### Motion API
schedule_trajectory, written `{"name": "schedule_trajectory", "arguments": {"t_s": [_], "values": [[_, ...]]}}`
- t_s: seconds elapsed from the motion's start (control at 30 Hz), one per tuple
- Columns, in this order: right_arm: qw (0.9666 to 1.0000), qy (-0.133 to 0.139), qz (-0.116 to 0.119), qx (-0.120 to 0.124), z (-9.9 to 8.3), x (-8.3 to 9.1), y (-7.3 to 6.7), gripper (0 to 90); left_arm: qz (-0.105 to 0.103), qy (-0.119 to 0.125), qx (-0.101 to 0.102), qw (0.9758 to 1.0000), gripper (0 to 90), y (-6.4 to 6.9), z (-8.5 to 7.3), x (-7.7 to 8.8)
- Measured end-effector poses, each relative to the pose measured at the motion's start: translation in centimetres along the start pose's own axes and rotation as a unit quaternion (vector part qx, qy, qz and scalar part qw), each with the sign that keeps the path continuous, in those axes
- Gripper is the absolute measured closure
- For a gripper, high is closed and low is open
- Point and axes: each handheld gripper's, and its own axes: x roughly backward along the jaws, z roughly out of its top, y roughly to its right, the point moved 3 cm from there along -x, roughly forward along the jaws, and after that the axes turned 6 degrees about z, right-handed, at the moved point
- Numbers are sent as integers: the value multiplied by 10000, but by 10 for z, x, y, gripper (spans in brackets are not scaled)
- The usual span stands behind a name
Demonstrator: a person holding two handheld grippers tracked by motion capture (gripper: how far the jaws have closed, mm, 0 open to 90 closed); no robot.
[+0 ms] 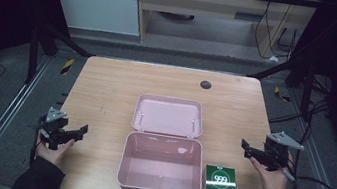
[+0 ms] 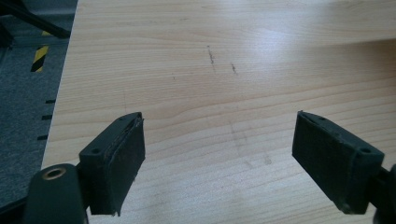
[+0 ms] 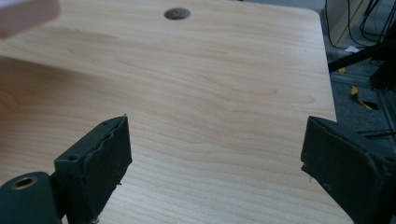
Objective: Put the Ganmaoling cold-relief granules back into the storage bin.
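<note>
Both grippers, left gripper [image 1: 81, 131] and right gripper [image 1: 246, 147], are black with grey three-cornered plates; black cables trail; dark sleeves [image 1: 40, 176] cover the forearms.

A light wooden tabletop [image 1: 106, 90] with rounded corners fills the middle of the high view. At the lower centre of the frame a pink box [image 1: 160, 166] rests on it, lid laid open and flat toward the top. Just beside the box, lower right, sits a small green carton [image 1: 219, 182]. A dark round cap [image 1: 206, 84] marks the surface toward the upper right.
</note>
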Motion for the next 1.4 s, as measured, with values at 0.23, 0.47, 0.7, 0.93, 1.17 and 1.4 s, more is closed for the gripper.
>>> {"name": "schedule_trajectory", "arguments": {"t_s": [0.23, 0.47, 0.7, 0.93, 1.17, 1.4], "values": [[9993, 77, 232, 275, 19, 17, -7, 114, -4, -145, -70, 9999, 174, -1, -2, 1], [9967, 107, 543, 592, 36, 30, -20, 123, -29, -258, -169, 9995, 185, -1, -5, 2], [9916, -165, 773, 1021, 53, 40, -32, 109, -27, -351, -272, 9990, 186, 0, -6, 0], [9821, -568, 1021, 1480, 67, 47, -41, 92, -40, -414, -332, 9986, 188, 2, -7, 0], [9692, -924, 1259, 1904, 71, 50, -50, 80, -49, -460, -368, 9983, 188, 2, -8, -1], [9454, -1305, 1748, 2420, 69, 51, -66, 69, -69, -517, -426, 9977, 188, 2, -9, -1]]}}
